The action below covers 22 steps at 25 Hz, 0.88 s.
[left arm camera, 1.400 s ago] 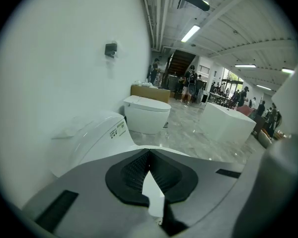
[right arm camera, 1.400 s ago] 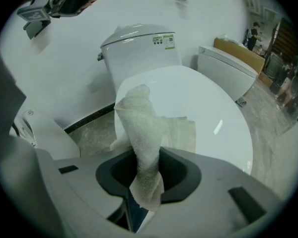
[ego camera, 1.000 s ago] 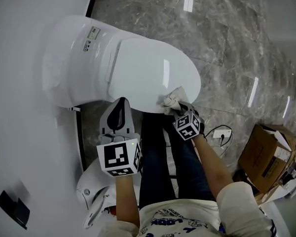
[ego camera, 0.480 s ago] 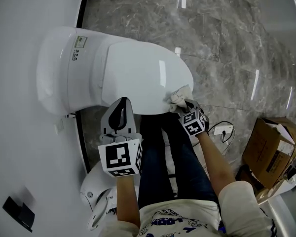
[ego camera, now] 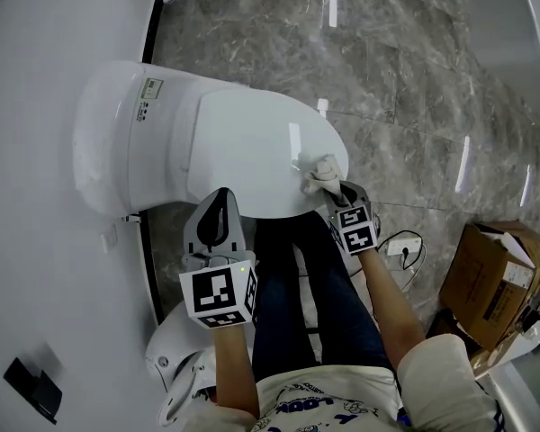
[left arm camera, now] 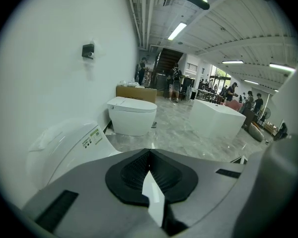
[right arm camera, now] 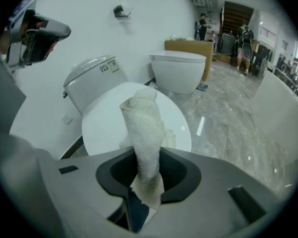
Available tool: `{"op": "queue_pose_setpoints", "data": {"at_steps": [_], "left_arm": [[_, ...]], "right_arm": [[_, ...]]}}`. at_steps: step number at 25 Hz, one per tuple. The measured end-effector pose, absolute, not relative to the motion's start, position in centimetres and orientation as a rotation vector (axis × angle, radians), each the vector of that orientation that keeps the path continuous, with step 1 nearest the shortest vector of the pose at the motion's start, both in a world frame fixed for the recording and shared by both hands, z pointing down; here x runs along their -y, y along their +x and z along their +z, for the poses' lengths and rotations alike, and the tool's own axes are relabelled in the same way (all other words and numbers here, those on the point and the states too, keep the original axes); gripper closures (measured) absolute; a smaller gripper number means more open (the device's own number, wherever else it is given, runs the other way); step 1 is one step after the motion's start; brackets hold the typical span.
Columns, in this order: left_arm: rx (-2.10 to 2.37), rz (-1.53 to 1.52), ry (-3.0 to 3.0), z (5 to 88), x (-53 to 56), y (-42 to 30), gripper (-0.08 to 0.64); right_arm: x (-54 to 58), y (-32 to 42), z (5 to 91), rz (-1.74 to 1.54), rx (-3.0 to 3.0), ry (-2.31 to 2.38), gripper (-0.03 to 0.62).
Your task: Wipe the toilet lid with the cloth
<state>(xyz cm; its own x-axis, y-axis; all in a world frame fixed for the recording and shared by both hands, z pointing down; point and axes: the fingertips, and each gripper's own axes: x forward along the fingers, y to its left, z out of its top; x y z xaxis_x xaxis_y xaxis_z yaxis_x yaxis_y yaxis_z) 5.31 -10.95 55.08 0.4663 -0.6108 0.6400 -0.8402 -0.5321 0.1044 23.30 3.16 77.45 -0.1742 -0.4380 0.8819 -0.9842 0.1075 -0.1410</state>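
Note:
A white toilet with its lid down lies ahead of me; the lid also shows in the right gripper view. My right gripper is shut on a white cloth, and the cloth rests bunched on the lid's near right edge. My left gripper hangs above the lid's near edge, jaws together with nothing between them. The tank and its label show at the left in the left gripper view.
A white wall runs along the left. A second toilet and a white tub stand farther off on the grey marble floor. A cardboard box and a cable lie at the right. People stand far back.
My right gripper has carried the cloth a little along the lid's right edge, toward its front. The head view has shifted. The left gripper has stayed about where it was.

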Motion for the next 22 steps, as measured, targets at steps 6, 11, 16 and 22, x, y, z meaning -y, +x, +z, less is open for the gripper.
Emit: {"op": "queue_pose_setpoints", "data": {"at_steps": [6,11,16,22], "left_arm": [[1.297,0.715,2.311,50.9,12.4,3.6,0.557],[1.393,0.64,2.322,44.9,14.1,1.6,0.557],[1.493,0.541,2.336,37.5,15.2,-0.4,0.557],[1.62,0.402,2.385,27.9,16.1,-2.4,0.557]], "right_arm": [[3.3,23.6,67.4,0.863,1.8,1.576,0.494],[7.8,22.7,56.9,0.73,1.898,1.698,0.494],[10.9,21.5,45.0,0.6,2.006,1.816,0.494],[13.7,19.2,30.8,0.393,2.169,1.913,0.494]]}}
